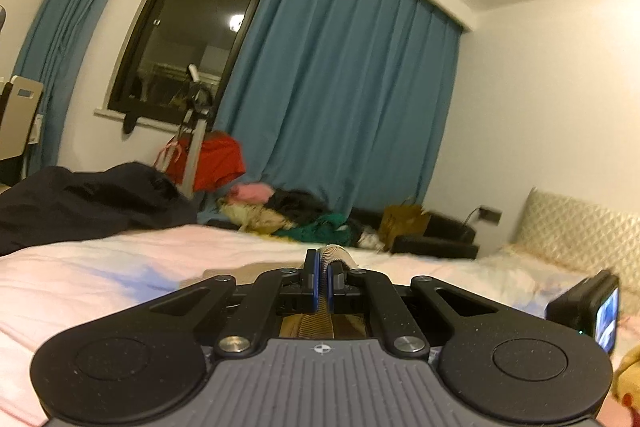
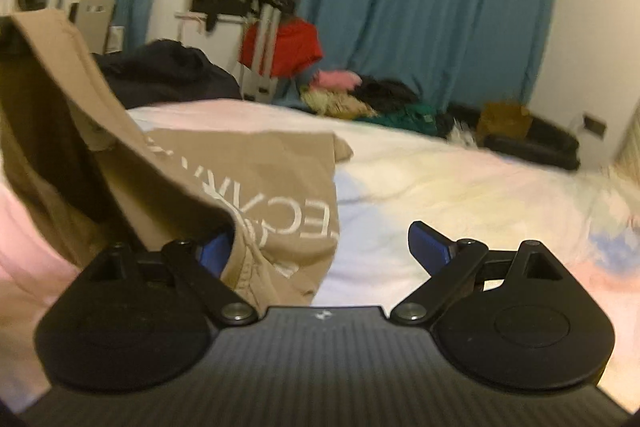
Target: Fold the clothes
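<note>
Tan garment (image 2: 256, 171): white printed capitals, seen inverted and partly hidden; "ECVW" legible at best; remainder unreadable.

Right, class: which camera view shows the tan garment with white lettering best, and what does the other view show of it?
The right wrist view. There the tan garment shows its white lettering, one part lifted at left. The left wrist view shows only a ribbed tan edge pinched in the shut left hand-held gripper.
</note>
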Demonstrator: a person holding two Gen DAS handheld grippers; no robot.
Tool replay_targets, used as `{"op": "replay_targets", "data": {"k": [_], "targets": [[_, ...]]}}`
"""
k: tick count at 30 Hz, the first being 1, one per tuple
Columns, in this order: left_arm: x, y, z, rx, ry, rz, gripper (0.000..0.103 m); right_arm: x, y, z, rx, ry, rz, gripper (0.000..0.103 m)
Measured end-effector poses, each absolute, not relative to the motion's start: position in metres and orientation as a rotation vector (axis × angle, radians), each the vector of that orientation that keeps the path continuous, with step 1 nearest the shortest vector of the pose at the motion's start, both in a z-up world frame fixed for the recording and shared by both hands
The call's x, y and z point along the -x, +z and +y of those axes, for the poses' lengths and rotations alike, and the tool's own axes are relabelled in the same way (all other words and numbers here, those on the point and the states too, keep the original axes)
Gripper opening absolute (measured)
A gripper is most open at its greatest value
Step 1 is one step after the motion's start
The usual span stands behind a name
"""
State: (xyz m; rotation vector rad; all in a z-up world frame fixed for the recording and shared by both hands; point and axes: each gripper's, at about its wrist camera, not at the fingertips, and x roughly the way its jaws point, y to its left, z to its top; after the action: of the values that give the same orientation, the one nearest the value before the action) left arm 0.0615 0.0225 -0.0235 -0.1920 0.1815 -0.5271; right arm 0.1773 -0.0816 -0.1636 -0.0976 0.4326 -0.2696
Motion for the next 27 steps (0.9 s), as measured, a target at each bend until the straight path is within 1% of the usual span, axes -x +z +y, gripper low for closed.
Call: {"op": "replay_targets", "data": {"k": [2, 5, 6, 10, 13, 16, 19, 24, 26, 27], "targets": [[-0.062, -0.029, 0.02, 0.164, -0.511, 0.222, 0.004, -0.17, -0.159, -0.088, 0.076, -0.346, 0.394, 0.092], [-0.068, -0.039, 0.012, 0.128, -0.513, 0.287, 0.006, -0.15, -0.146, -0.101, 0.012, -0.445, 0.233, 0.092], [-0.069, -0.043, 0.008, 0.11, -0.523, 0.303, 0.006, -0.146, -0.143, -0.103, -0.005, -0.452, 0.207, 0.092], [-0.071, -0.057, -0.01, 0.012, -0.517, 0.341, 0.015, -0.133, -0.137, -0.108, -0.057, -0.471, 0.123, 0.092], [-0.077, -0.071, -0.022, -0.057, -0.498, 0.376, 0.023, -0.131, -0.135, -0.107, -0.066, -0.454, 0.102, 0.092], [-0.083, -0.087, -0.033, -0.146, -0.481, 0.403, 0.025, -0.132, -0.133, -0.108, -0.057, -0.439, 0.087, 0.092], [-0.087, -0.1, -0.041, -0.224, -0.457, 0.432, 0.033, -0.131, -0.133, -0.113, -0.058, -0.437, 0.068, 0.092], [-0.089, -0.122, -0.054, -0.432, -0.382, 0.507, 0.036, -0.13, -0.135, -0.124, -0.097, -0.474, 0.073, 0.092], [-0.089, -0.13, -0.056, -0.521, -0.317, 0.524, 0.045, -0.129, -0.135, -0.128, -0.113, -0.488, 0.071, 0.092], [-0.09, -0.131, -0.055, -0.536, -0.269, 0.508, 0.048, -0.13, -0.135, -0.13, -0.115, -0.489, 0.074, 0.092]]}}
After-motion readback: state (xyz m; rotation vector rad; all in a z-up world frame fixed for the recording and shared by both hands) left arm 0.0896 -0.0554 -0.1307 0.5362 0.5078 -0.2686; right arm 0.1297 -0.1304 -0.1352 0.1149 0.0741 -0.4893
